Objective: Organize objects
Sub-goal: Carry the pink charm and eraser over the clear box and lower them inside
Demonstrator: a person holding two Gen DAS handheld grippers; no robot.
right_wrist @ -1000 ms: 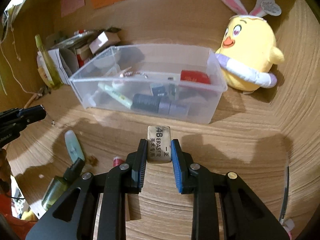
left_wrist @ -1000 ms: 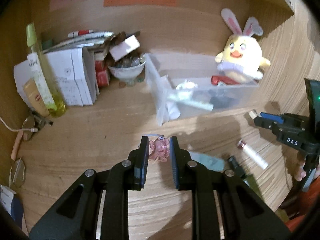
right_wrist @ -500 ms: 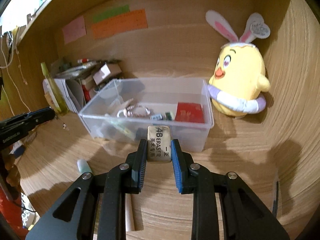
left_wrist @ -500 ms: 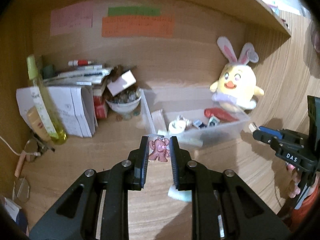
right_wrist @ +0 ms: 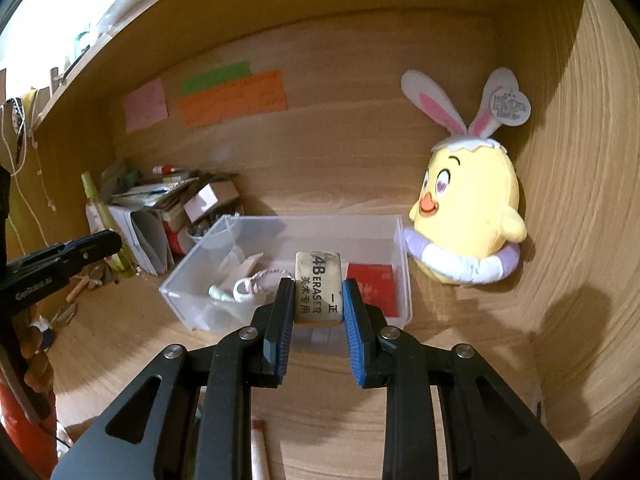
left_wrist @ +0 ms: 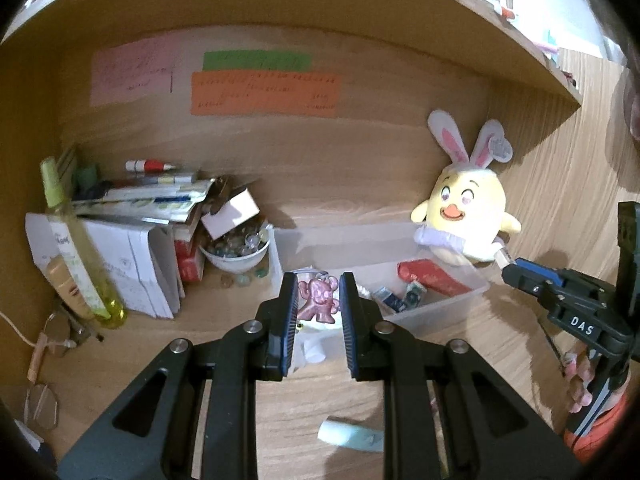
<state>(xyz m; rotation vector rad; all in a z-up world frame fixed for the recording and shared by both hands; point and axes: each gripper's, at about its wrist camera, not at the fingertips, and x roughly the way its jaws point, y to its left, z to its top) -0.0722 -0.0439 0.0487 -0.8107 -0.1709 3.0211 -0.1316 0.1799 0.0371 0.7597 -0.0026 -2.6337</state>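
Observation:
My left gripper (left_wrist: 319,294) is shut on a small pink figurine charm (left_wrist: 318,300) and holds it in the air in front of the clear plastic bin (left_wrist: 360,240). My right gripper (right_wrist: 318,300) is shut on a beige 4B eraser (right_wrist: 319,288) and holds it above the desk just before the same bin (right_wrist: 402,248). The bin holds a red packet (right_wrist: 374,286), a white keyring with cord (right_wrist: 246,290) and other small items. The right gripper also shows at the right of the left wrist view (left_wrist: 520,274), and the left gripper at the left of the right wrist view (right_wrist: 104,242).
A yellow bunny-eared plush (right_wrist: 468,216) sits right of the bin. Left of it are a bowl of glass beads (left_wrist: 236,250), stacked papers and boxes (left_wrist: 136,256) and a yellow bottle (left_wrist: 76,248). A pale mint tube (left_wrist: 350,436) and a white stick (right_wrist: 259,452) lie on the desk below the grippers.
Both grippers have risen from the desk with their objects still held, so the bin is now seen from higher and farther back.

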